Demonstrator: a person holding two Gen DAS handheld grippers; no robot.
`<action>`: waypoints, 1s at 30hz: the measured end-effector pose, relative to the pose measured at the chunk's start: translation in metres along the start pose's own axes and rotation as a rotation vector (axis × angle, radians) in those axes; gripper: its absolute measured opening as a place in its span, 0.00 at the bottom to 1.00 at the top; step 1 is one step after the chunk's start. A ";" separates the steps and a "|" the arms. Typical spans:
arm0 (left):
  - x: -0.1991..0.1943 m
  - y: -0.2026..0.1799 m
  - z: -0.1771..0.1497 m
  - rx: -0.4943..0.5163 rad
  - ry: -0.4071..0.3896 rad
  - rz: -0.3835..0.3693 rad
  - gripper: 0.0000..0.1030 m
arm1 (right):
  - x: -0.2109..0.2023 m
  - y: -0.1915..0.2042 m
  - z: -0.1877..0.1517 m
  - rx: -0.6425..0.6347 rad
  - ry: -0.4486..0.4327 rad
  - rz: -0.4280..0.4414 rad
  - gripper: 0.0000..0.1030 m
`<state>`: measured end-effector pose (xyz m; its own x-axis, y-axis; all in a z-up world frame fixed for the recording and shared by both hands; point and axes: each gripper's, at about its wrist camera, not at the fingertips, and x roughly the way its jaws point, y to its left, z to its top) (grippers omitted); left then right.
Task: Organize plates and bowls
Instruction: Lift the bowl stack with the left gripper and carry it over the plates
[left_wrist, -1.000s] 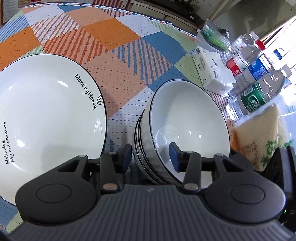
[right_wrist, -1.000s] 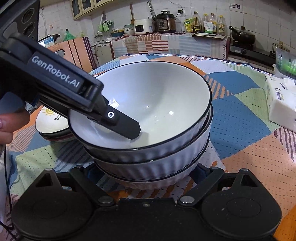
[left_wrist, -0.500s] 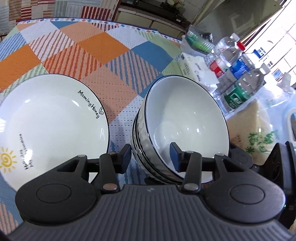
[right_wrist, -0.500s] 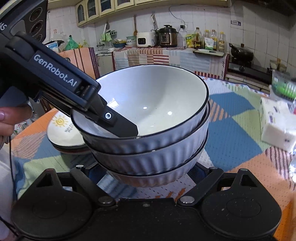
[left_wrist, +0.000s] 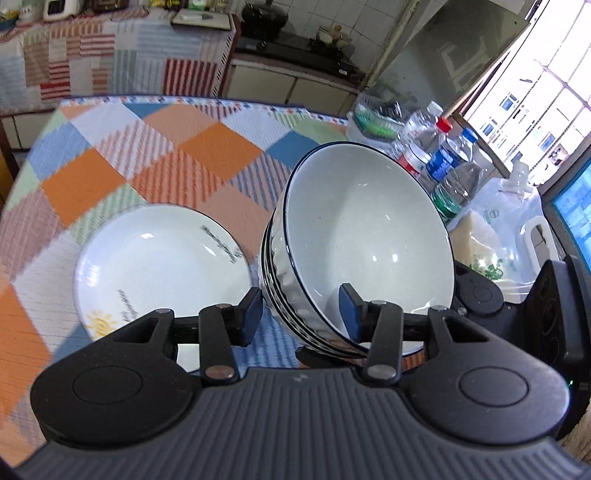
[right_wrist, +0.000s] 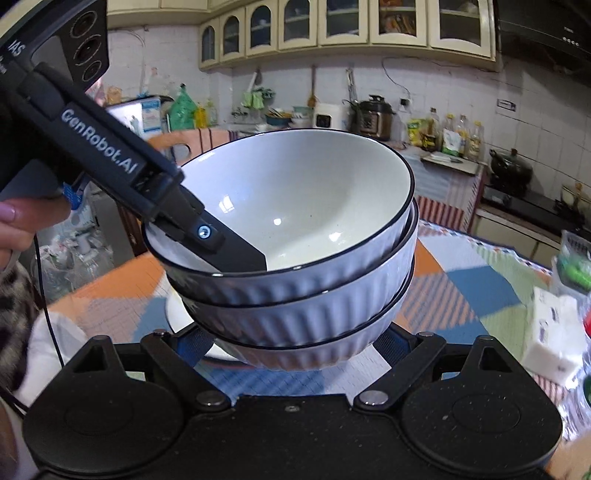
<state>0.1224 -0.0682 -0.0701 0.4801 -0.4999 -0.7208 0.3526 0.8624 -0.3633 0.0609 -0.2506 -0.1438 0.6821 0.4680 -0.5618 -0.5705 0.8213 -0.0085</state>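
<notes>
Bowl stack (left_wrist: 354, 243) now lifted clear of bench (left_wrist: 155, 155), left gripper (left_wrist: 301, 312) clamping its rim, right gripper (right_wrist: 291, 341) cradling the base, ready to move over plate (left_wrist: 159, 266).

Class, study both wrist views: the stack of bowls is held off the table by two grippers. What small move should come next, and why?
Probably carry the stack of bowls sideways to above the plate. The left gripper pinches the stack's rim, the right gripper cradles its base, and it hangs tilted above the tablecloth, so keeping both hands moving together seems wise.
</notes>
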 end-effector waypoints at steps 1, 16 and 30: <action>-0.005 0.002 0.003 0.002 -0.001 0.010 0.42 | 0.001 0.001 0.005 0.001 -0.005 0.010 0.92; -0.021 0.068 0.023 -0.071 0.008 0.120 0.42 | 0.054 0.032 0.039 -0.050 -0.004 0.081 0.91; 0.038 0.116 0.011 -0.083 0.044 0.188 0.42 | 0.120 0.034 0.016 -0.019 0.077 0.097 0.90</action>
<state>0.1899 0.0124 -0.1332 0.4949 -0.3274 -0.8049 0.1916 0.9446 -0.2664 0.1306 -0.1617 -0.1981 0.5863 0.5182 -0.6227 -0.6414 0.7665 0.0340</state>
